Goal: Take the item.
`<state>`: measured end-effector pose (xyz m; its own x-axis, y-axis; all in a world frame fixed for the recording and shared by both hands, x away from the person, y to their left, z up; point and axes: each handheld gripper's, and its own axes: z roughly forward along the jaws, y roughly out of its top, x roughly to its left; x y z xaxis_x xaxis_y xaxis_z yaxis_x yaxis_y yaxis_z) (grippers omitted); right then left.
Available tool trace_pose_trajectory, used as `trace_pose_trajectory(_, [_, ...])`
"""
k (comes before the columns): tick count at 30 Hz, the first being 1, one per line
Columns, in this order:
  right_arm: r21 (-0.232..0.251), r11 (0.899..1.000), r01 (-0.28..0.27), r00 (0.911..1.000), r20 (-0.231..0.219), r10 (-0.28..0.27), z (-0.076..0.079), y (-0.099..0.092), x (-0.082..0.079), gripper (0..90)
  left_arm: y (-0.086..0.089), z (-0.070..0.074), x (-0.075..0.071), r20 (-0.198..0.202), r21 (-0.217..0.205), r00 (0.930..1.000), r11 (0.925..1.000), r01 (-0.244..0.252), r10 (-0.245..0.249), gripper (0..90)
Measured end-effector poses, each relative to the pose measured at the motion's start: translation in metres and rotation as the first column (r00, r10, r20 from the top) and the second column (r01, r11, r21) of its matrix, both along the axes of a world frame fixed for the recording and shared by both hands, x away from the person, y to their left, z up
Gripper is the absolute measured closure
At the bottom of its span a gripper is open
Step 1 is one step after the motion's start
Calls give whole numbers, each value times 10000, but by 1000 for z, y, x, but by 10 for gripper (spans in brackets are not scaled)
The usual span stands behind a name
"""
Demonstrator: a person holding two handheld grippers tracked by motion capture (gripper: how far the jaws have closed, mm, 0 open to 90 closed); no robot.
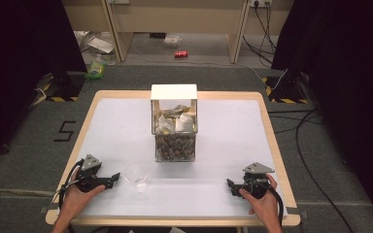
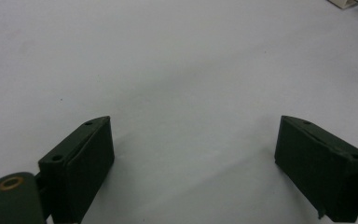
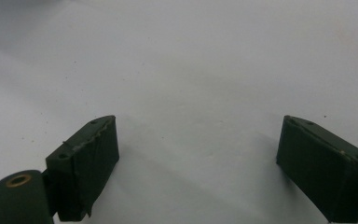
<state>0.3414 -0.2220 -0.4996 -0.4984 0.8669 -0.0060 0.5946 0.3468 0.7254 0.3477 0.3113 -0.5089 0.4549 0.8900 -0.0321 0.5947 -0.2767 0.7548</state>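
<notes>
Both grippers, left (image 1: 112,180) and right (image 1: 231,186), near the surface's (image 1: 223,126) front edge, fingers spread wide, empty. Glass cup (image 1: 137,176): probably light, slippery, fragile; best pinched across the rim.

Wooden-edged table (image 1: 270,127) with white top. At centre: clear box (image 1: 174,130) under white lid (image 1: 173,91), upright, packed with crumpled paper-like scraps above and darker small pieces below. Near front left, just beside left gripper (image 1: 115,179): clear empty cup (image 1: 137,176), apart from the box. Left gripper held in left hand (image 1: 77,196), jaws pointing right toward cup, grey plate on top. Right gripper (image 1: 230,186) held in right hand (image 1: 263,200) at front right, jaws pointing left, well apart from box. On floor beyond table: red can (image 1: 181,54), green packet (image 1: 96,70), black cables (image 1: 306,145).
</notes>
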Motion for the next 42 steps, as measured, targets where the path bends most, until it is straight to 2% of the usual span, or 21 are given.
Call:
trace_pose_trajectory(5, [-6, 10000, -10, 10000, 5, 10, 0, 0, 0, 132, 0, 0, 0, -15, -33, 10000, 10000, -25, 25, 115])
trace_pose_trajectory(10, [41, 10000, 57, 10000, -58, -57, 0, 0, 0, 132, 4, 1, 0, 4, -321, 9999, 9994, -139, 139, 146])
trace_pose_trajectory(15, [30, 10000, 24, 10000, -41, -24, 0, 0, 0, 131, 3, 1, 0, 58, -283, 9999, 9995, -153, 155, 155])
trace_pose_trajectory(19, [34, 10000, 21, 10000, -41, -20, 0, 0, 0, 131, 6, 2, -1, 103, -495, 9999, 9987, -109, 114, 180])
trace_pose_trajectory(24, [29, 10000, 20, 10000, -42, -20, 0, 0, 0, 130, 10, 6, -2, 382, -431, 9990, 9989, -200, 216, 196])
trace_pose_trajectory(28, [31, 10000, 17, 10000, -41, -17, 0, 0, 0, 130, 14, 10, -3, 546, -643, 9982, 9977, -204, 239, 205])
trace_pose_trajectory(34, [22, 10000, 12, 10000, -37, -12, 0, 0, 0, 129, 14, 14, -3, 671, -665, 9976, 9977, -145, 190, 224])
trace_pose_trajectory(42, [45, 10000, 15, 10000, -65, -15, 0, 0, 0, 127, 16, 27, -4, 1077, -837, 9941, 9965, -53, 143, 245])
